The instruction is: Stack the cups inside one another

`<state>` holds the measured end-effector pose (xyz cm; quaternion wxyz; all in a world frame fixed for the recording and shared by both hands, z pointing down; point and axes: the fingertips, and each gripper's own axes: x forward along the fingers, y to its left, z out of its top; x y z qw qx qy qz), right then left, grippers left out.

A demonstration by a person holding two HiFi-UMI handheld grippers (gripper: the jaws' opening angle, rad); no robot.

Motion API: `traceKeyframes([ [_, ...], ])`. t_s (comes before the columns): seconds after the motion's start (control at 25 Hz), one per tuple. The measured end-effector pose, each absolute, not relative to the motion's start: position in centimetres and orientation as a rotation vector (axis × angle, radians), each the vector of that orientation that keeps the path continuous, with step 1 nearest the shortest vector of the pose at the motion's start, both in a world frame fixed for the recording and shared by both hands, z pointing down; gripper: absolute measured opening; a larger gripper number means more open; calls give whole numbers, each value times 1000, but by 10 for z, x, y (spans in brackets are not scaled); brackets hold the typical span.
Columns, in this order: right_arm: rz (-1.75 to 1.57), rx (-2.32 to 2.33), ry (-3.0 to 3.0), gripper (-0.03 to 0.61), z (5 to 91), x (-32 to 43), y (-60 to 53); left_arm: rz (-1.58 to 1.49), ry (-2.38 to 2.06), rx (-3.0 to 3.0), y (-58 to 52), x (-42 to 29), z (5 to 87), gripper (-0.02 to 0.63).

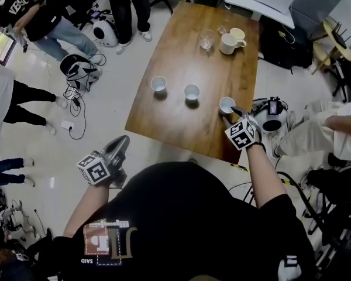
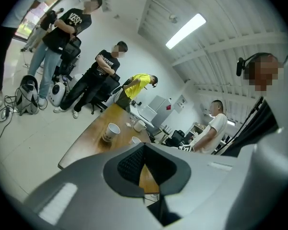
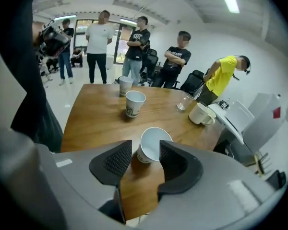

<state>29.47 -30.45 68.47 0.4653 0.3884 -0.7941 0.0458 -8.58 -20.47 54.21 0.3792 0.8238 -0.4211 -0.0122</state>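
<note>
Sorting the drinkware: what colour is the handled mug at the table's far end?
Cream-white. The mug shows best in the right gripper view.

Paper cups (image 1: 191,92): three, white, all on the wooden surface (image 1: 181,127). Handled mug (image 1: 228,44): one, white. Clear drinking glass (image 1: 207,40): one.

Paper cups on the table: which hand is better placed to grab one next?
Right. The right tongs are open with the nearest paper cup at their tips. The left tongs are shut, off the table, away from every cup.
</note>
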Motion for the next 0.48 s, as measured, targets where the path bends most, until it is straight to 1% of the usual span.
traceKeyframes([
  [0.08, 69, 891, -1915, 189, 700, 292, -308, -20, -1085, 2096, -209, -85, 544, 2],
  [0.16, 50, 846, -1886, 173, 711, 288, -309, -32, -1086, 2091, -217, -90, 548, 2],
  [0.24, 41, 828, -1851, 132, 718, 287, -311, -51, -1071, 2095, -227, -96, 553, 2],
  [0.32, 41, 830, -1813, 55, 721, 287, -312, -42, -1044, 2096, -237, -102, 557, 2],
  [0.4, 55, 829, -1781, 30, 724, 285, -310, -38, -1004, 2104, -248, -111, 563, 2],
  [0.48, 80, 834, -1752, 25, 724, 284, -308, -48, -955, 2125, -259, -121, 567, 2],
])
